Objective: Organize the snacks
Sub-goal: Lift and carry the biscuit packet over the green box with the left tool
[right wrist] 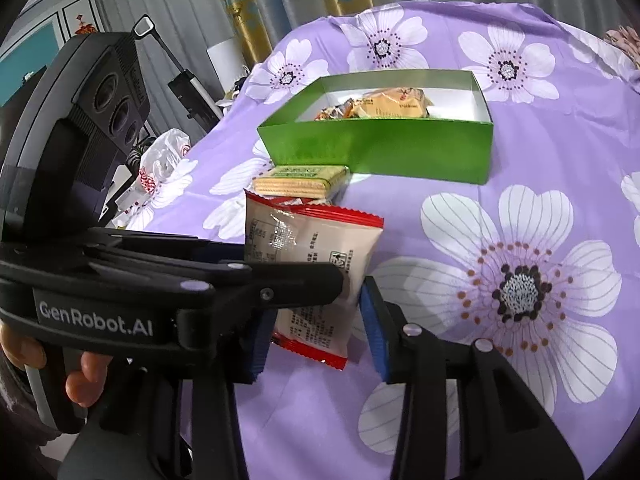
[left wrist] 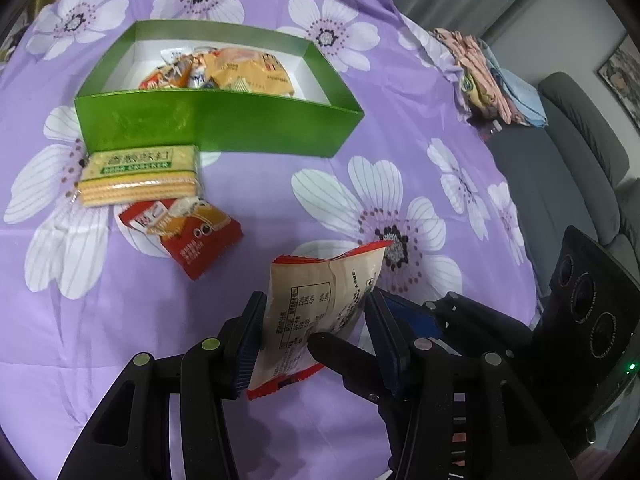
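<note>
Nearest you, the left tongs (left wrist: 312,336) clench the cream-and-red snack packet (left wrist: 320,304) by its sides, lifted clear of the purple flowered surface (left wrist: 400,152). The right tongs (right wrist: 316,320) straddle it too; whether they pinch, I can't tell. Let one pair carry it, level, over the green box (left wrist: 216,128) wall, avoiding the cracker pack (left wrist: 138,176).

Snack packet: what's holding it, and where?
Left tool pinches the snack packet by its side edges, near the lower end. Right tool straddles it too, gap at one pad.
</note>
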A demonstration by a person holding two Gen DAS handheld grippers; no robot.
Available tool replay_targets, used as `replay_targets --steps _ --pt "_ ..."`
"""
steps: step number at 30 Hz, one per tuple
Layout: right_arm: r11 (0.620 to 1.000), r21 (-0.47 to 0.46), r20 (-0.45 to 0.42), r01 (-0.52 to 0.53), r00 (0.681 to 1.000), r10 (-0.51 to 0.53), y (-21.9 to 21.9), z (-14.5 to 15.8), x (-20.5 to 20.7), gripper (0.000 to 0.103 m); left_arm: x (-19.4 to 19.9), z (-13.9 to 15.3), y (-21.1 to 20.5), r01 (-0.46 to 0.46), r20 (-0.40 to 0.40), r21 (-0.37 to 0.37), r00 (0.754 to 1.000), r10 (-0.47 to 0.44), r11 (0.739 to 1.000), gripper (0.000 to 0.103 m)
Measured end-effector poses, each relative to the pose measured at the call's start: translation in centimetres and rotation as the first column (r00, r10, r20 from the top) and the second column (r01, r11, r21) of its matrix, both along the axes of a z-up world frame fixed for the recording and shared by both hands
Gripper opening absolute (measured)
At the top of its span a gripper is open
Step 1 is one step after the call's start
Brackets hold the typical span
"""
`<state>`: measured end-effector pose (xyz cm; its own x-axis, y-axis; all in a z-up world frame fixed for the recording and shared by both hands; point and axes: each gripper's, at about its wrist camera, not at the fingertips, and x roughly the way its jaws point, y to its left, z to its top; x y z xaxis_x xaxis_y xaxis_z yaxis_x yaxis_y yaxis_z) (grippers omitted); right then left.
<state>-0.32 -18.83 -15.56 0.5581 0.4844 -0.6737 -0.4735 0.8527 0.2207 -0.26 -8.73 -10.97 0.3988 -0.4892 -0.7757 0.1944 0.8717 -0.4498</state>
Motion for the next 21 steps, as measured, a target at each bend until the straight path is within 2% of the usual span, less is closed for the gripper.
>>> replay_targets --steps 7,21 --pt "1.0 -0.028 0.068 -0.006 0.998 0.008 1.3 2.0 0.5 0.042 0.6 1.8 1.1 -0.022 0.048 0.005 0.999 0.022 1.0 0.05" --pt "0.999 -0.018 0.159 -0.032 0.987 0.035 2.7 5.0 3.1 0.042 3.1 5.6 2.7 -0.053 0.134 0.031 0.99 0.048 0.998 0.05"
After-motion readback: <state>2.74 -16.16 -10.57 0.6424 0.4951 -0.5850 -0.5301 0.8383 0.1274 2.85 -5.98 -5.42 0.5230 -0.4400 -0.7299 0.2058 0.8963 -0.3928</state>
